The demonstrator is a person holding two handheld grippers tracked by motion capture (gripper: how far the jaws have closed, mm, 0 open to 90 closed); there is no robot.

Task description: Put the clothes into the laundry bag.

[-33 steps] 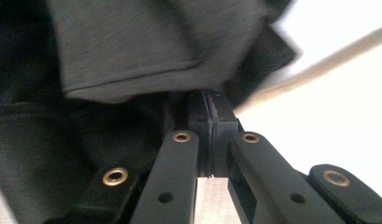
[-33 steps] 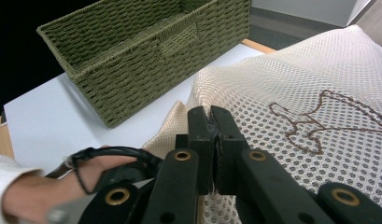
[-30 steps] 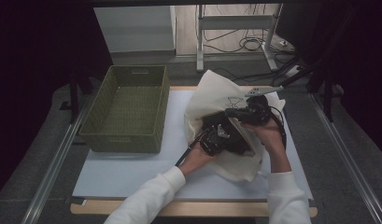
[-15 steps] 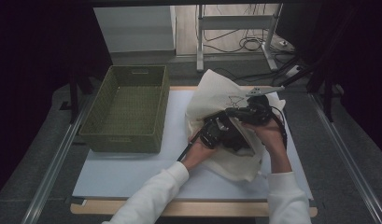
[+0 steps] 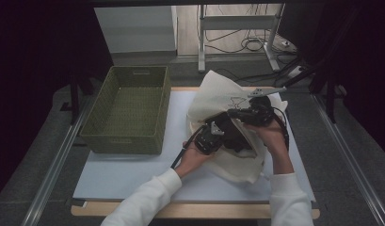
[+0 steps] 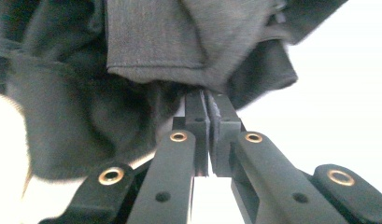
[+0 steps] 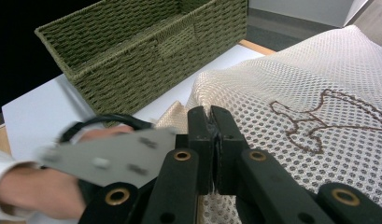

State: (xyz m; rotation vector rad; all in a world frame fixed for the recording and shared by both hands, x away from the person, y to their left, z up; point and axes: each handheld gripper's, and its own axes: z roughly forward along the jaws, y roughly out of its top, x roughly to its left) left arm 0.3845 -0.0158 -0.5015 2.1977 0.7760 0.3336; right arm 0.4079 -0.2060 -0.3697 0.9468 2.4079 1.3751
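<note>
High view: mesh bag [image 5: 218, 96] on surface [image 5: 133, 169] beside basket [image 5: 126, 110]; left gripper [image 5: 213, 136] fingers clamped on dark cloth [image 6: 146, 42] at bag mouth, right gripper [image 5: 244, 115] fingers clamped on bag rim. Both soft, light, floppy; best pinched at edges.

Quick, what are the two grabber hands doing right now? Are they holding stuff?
Left gripper: shut on the dark grey cloth.
Right gripper: shut on the cream mesh bag, at its edge.
</note>
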